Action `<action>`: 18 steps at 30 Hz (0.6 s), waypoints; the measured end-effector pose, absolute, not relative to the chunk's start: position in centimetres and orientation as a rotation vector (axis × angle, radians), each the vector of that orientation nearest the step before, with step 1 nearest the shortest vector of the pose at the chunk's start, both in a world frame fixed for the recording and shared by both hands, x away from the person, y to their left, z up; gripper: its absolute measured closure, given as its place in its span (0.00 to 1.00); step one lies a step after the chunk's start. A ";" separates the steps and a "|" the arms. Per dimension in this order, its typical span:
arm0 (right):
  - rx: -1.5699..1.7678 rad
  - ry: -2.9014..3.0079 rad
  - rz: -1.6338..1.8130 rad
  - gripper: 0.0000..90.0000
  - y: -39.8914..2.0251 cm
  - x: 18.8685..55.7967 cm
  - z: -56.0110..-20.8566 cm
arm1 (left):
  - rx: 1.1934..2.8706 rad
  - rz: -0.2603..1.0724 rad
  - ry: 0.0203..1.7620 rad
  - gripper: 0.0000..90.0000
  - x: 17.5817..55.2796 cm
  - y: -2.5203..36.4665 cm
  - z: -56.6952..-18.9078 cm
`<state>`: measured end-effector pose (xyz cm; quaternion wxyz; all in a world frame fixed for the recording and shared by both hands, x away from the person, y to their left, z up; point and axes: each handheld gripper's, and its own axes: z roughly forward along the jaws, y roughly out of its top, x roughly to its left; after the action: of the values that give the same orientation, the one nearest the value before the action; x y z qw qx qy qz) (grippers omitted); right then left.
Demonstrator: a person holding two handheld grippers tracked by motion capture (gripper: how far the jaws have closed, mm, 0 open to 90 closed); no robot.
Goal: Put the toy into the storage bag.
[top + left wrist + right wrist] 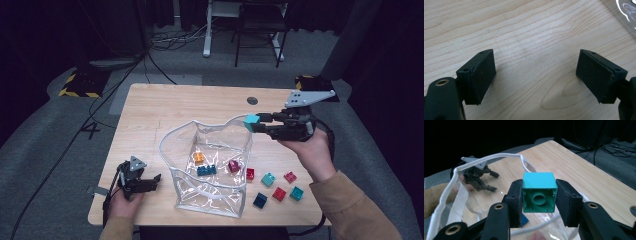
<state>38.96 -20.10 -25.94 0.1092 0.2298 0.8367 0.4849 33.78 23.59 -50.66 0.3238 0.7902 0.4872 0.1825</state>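
Right claw: clamps teal block, hollow underside facing its camera | Block: at far-right rim of clear bag, mouth lying left and below | Left claw: open, empty, on desk left of bag | Nearer hand: right.

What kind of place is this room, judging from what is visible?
Probably a lab or recording studio: dark curtains hang around a wooden table, cables lie on grey carpet, and yellow-black hazard tape marks a floor plate.
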 end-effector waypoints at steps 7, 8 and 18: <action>0.610 2.511 1.409 0.66 -16.6 39.4 -25.3 | 2.070 0.477 1.279 0.18 33.8 23.6 -50.7; 0.605 2.519 1.407 0.66 -16.2 39.4 -25.2 | 2.070 0.477 1.279 0.18 33.8 23.6 -50.7; 0.546 2.572 1.362 0.66 -12.8 39.8 -25.2 | 2.069 0.477 1.280 0.18 33.8 23.6 -50.7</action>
<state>39.79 -12.80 -25.17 0.0900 0.1837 0.8650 0.4582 33.80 23.59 -50.67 0.3251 0.7892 0.4882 0.1819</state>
